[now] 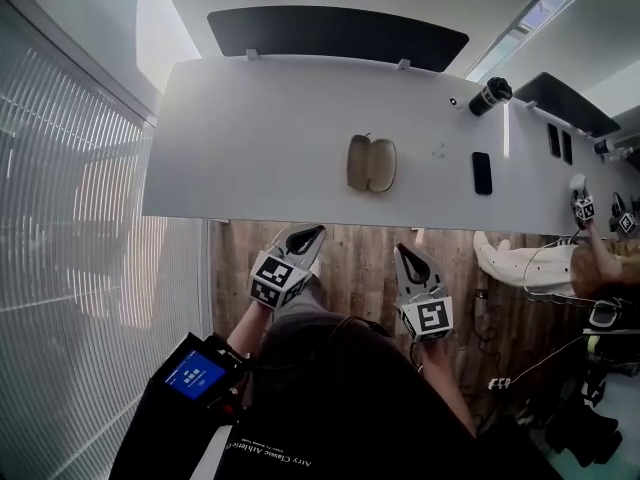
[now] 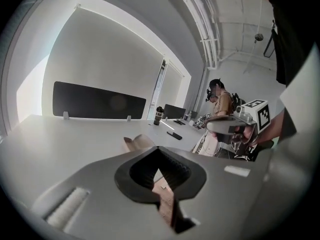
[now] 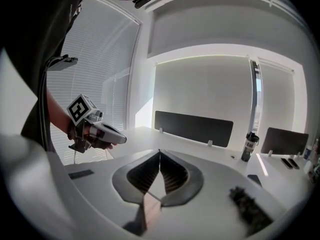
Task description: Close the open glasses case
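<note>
Our left gripper (image 1: 308,235) has its jaws together with nothing between them. It hangs short of the near edge of the tabletop (image 1: 250,138), over the wooden floor. The glasses case (image 1: 371,163) lies open near the middle of the tabletop, its two shells spread flat side by side, well apart from both grippers. Our right gripper (image 1: 404,255) also has its jaws together and empty, and it too is short of the edge.

We judge the step in hand to be the reach. We should bring both grippers up over the edge and let them settle either side of the case. One closed tip can then steady one shell while the other tip slips under the far rim of the second shell and folds it over the hinge. Press gently, or the case may skid toward the phone (image 1: 482,173).
</note>
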A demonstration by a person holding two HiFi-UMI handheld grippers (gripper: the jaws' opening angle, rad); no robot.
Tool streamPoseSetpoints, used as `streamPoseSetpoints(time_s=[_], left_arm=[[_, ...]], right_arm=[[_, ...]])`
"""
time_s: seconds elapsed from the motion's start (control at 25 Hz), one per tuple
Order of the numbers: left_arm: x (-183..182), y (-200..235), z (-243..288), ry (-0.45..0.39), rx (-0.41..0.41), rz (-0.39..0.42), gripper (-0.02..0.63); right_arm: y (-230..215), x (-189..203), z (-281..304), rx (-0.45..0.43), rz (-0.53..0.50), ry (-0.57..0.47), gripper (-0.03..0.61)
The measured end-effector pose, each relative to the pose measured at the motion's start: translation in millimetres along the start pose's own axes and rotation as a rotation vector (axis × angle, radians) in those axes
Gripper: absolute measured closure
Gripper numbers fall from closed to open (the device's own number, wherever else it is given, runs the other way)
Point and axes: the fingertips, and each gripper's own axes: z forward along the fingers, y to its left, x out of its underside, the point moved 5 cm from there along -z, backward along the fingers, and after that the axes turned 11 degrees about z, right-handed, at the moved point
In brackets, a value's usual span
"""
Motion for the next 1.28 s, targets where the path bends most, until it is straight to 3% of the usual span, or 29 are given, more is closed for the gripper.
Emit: streamPoseSetpoints(time_s=[0.16, 0.4, 0.64, 1.04, 1.28], left_arm=[[-5.0, 30.0, 15.8, -0.002, 0.029, 0.001, 0.607], [-3.3, 40.4, 40.5, 0.047, 0.052, -0.004, 0.607], [11.0, 55.2, 82.3, 0.141, 0.031, -0.067, 0.606], [23.3, 84.4, 161.1, 0.288, -0.078, -0.174, 0.606], [41.6, 84.8, 179.0, 0.345, -0.069, -0.224, 0.571]], right_arm=[[-7.2, -8.0, 36.9, 0.005, -0.012, 0.008, 0.572], [-21.5, -8.5, 52.7, -0.003, -0.030, 0.029, 0.572], [-66.9, -7.1, 75.6, -0.028, -0.025, 0.062, 0.572], [-160.1, -19.6, 124.1, -0.195, -0.032, 0.056, 0.572], [-188.8, -14.4, 131.1, -0.167, -0.024, 0.105, 0.572]])
